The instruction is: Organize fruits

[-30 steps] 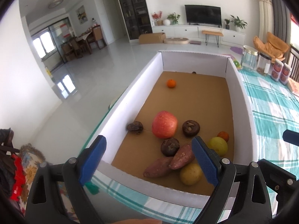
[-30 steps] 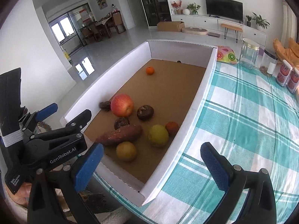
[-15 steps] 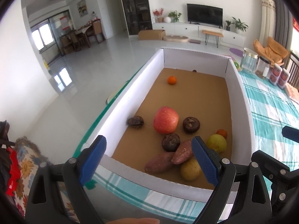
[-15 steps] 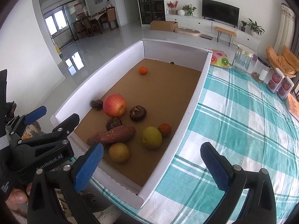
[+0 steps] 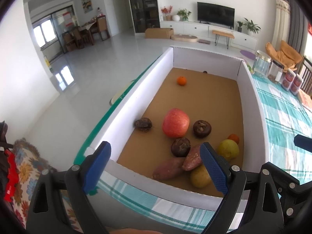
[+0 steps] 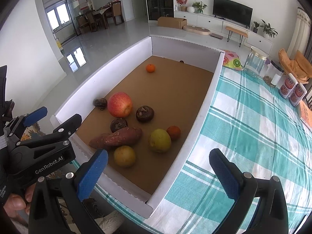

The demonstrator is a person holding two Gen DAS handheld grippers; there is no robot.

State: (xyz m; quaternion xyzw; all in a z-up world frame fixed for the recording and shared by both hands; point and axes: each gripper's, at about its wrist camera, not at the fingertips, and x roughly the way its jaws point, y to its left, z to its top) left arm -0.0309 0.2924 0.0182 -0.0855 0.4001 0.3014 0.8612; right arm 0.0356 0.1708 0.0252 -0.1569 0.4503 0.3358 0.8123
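Both the left gripper (image 5: pixel 154 161) and the right gripper (image 6: pixel 159 172) are held spread and empty above the near end of a white-walled box (image 6: pixel 206 105) on the checked surface (image 6: pixel 253 136), where an apple (image 6: pixel 119 104), sweet potato (image 6: pixel 117 138), pears and dark fruits are clustered; one orange (image 6: pixel 150 68) is seen apart at the far end.

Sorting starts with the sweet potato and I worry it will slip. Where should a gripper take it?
Grip the sweet potato across its thick middle, coming from above with jaws crosswise to its long axis. It lies flat, tapering at both ends, with a dark round fruit touching its far side.
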